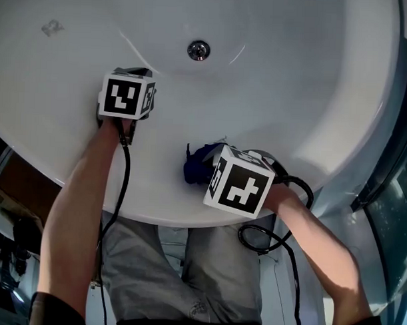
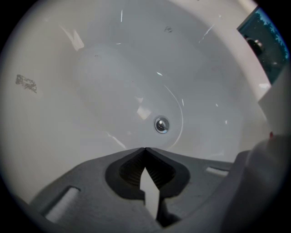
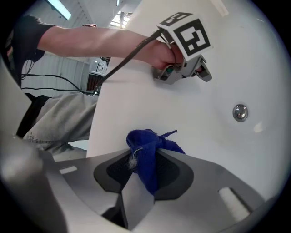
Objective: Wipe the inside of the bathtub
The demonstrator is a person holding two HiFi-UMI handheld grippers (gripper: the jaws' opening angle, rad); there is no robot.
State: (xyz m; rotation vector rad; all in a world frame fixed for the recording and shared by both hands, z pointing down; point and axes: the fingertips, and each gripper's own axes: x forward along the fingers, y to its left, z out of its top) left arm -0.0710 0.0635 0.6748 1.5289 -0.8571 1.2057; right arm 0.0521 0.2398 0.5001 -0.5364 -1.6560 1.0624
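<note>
Pinched between the closed jaws of the right gripper [image 3: 144, 146] is a bunched blue cloth [image 3: 151, 157], with a frayed corner and a loose thread left sticking out above the tips. Behind it the white inner wall of the bathtub [image 1: 293, 82] is seen, and the cloth is held close to that wall just inside the near rim; whether it is pressed on the surface cannot be told. The jaws of the left gripper [image 2: 145, 150] are brought together with their tips touching, and nothing is held between them. That gripper is held well apart from the cloth, over the tub's inner slope, with the round metal drain [image 1: 199, 50] a little beyond it. In the head view both pairs of jaws are hidden by the black-and-white marker cubes [image 1: 128, 95], and only part of the cloth is left showing beside the right one. A black cable [image 1: 125, 182] is run back along the left forearm, and another is looped below the right wrist. A small grey scuff [image 1: 52, 28] is marked on the far left of the tub wall. Grey trousers [image 1: 159, 277] are seen below the rim, and a dark glass panel [image 1: 398, 165] is set at the tub's right side.
</note>
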